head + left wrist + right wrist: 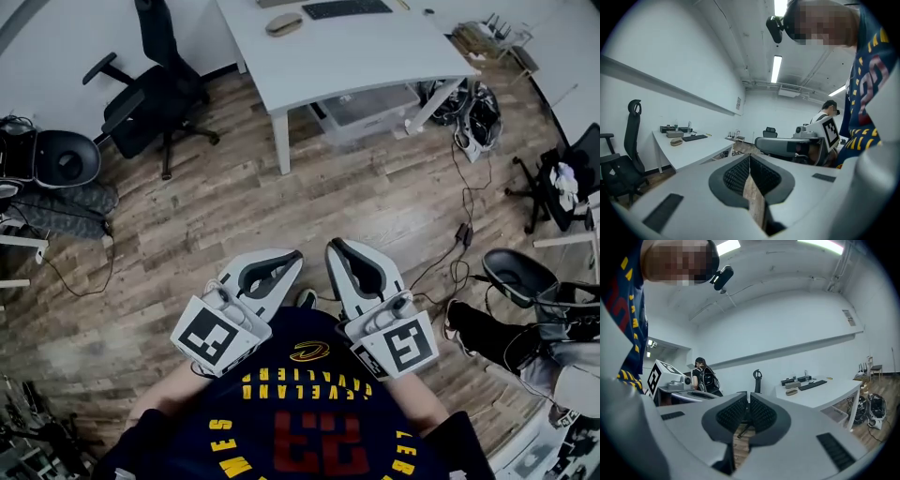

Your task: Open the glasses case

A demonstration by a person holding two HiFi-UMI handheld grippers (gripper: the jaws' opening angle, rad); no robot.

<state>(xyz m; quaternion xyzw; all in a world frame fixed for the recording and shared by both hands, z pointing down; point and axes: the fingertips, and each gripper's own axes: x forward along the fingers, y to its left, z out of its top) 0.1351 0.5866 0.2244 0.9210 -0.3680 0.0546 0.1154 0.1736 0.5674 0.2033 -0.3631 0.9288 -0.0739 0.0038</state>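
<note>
Closest in, against the person's dark navy jersey with yellow lettering [309,412], both tools are held side by side, pointing out over the floor. The grey two-jaw left gripper with black ribbed pads [294,258] [750,157] is clenched, pads meeting at the tips with nothing between them. Just beside it, the matching grey right gripper [334,247] [747,402] is likewise clenched and empty, and only floor planks show through the slot behind its pads. Each carries its white cube with square black markers at the rear. Beyond them lies the brown wood-plank floor [234,206], with thin black cables [461,234] trailing at the right. Farther off to the left stands a black wheeled office chair [155,89]. Farther still is the white rectangular desk [375,52], and on it, well apart from both grippers, rests the tan oval glasses case [283,23] [676,142] [791,392], closed, near a flat black keyboard [347,8] [694,138] [813,385].
</note>
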